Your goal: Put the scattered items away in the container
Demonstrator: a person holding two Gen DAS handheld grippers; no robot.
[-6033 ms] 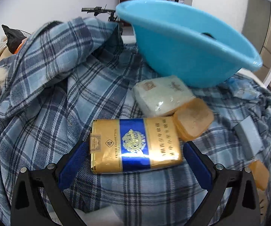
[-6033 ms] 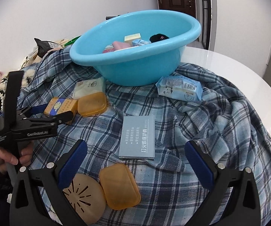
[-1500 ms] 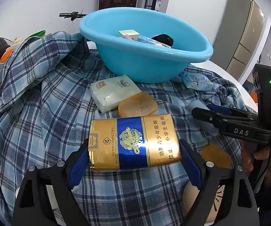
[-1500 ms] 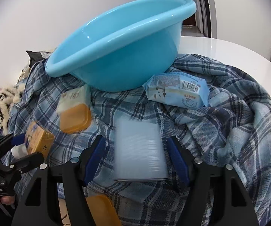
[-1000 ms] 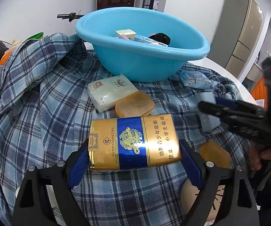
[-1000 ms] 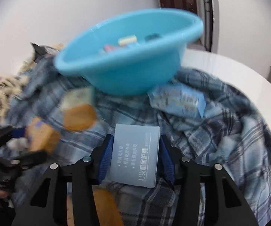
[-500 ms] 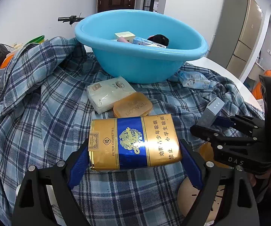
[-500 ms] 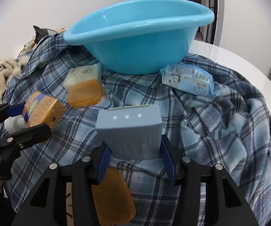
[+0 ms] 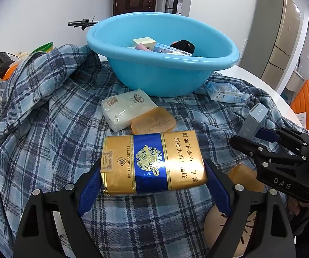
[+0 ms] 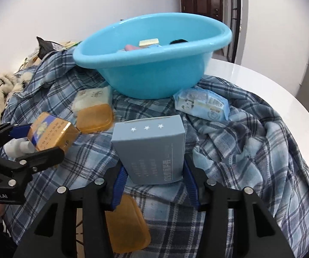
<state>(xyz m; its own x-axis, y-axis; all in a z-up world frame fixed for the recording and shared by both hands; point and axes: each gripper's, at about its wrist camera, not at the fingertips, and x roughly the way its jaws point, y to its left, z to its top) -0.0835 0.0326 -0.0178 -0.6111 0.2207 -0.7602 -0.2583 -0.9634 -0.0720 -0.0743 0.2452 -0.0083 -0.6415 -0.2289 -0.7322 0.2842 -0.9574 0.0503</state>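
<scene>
My left gripper [image 9: 153, 180] is shut on a gold and blue cigarette carton [image 9: 152, 161], held flat a little above the plaid cloth. My right gripper [image 10: 153, 178] is shut on a grey-blue box [image 10: 152, 150], which is tilted up so its starred end faces the camera. Behind both stands the light blue basin [image 9: 161, 73], with several small items inside. In the left wrist view the right gripper [image 9: 262, 133] and its box [image 9: 253, 120] appear at the right. The right wrist view has the left gripper [image 10: 32, 137] and the carton [image 10: 51, 131] at its left.
On the plaid cloth [image 9: 47, 129] lie a white tissue pack [image 9: 126, 109], an orange soap case [image 9: 153, 122], a blue wipes pack [image 10: 201, 104], another orange case [image 10: 126, 223] and a round beige disc [image 9: 225, 228]. The white table [image 10: 262, 81] shows at the right.
The grey-blue box, earlier flat on the cloth between open jaws, is now gripped, lifted and tipped upright. The carton was also gripped and raised; the left gripper has held still over the last second.
</scene>
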